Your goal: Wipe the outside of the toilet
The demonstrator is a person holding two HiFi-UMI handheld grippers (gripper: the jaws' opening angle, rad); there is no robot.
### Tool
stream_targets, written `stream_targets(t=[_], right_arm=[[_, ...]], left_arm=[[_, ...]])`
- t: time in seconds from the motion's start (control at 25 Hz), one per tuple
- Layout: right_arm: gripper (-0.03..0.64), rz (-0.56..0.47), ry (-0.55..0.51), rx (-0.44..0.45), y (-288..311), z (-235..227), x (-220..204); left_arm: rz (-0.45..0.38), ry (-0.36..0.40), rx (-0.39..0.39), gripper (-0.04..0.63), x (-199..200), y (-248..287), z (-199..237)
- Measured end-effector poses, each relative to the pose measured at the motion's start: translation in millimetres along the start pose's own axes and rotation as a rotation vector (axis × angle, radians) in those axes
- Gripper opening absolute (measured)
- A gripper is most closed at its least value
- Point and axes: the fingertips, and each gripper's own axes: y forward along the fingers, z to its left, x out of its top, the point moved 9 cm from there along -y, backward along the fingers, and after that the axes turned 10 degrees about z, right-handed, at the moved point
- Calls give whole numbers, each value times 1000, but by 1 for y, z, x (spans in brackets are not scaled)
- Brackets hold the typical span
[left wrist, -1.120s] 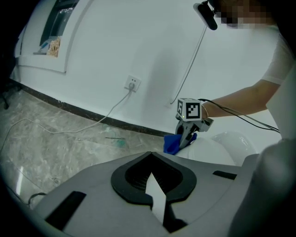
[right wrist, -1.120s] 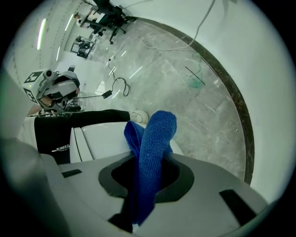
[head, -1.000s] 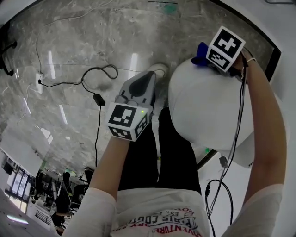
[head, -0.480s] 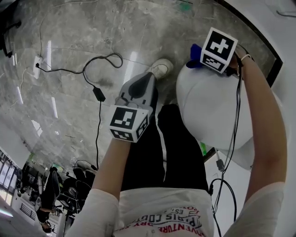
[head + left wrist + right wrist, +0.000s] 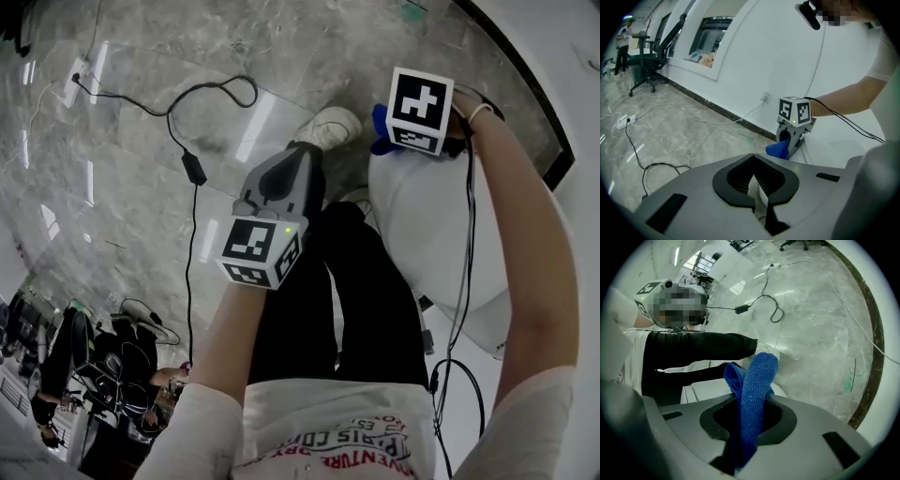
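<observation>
Glossy grey marble floor (image 5: 122, 216), white wall (image 5: 754, 56), dark skirting (image 5: 726, 114), black office chair (image 5: 644, 65), window (image 5: 710, 37)

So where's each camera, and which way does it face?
Head view: on the head, looking down at left gripper, right gripper, arms, legs, toilet.
Left gripper view: on the left gripper, facing the right gripper and forearm.
Right gripper view: on the right gripper, facing floor past blue cloth; legs show.
All three show the blue cloth.

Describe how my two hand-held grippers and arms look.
Both the left hand-held gripper and right hand-held gripper have grey moulded bodies, each carrying a white cube with black square markers; the left cube shows a green light. A black cable runs along the right arm. White short sleeves cover both upper arms.
</observation>
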Motion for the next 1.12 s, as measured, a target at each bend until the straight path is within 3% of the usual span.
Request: stream_targets(t=[0.12,0.28,0.44,0.56,0.76,0.92,1.12], right_arm=[[75,9,-64,27,2,13,17],[75,-142,-36,71,-15,28,29],[75,-272,4,-10,-44,36,19],[75,-386,67,-61,-69,42,-15],[75,-614,302,-159,-117,54,-110],[75,-767,559,-206,-126,72,-192],[75,-882,784,-213,-110,90,-274]], left_arm=[[-6,-18,22,6,-6,-9,5],[-11,-10,34,6,0,-17,2],[-2,45,24,6,24,-20,-10],[1,87,11,6,54,-18,-33],[16,154,-36,6,120,-9,-87],[59,300,-147,6,171,18,-146],[128,441,-311,6,203,57,-234]])
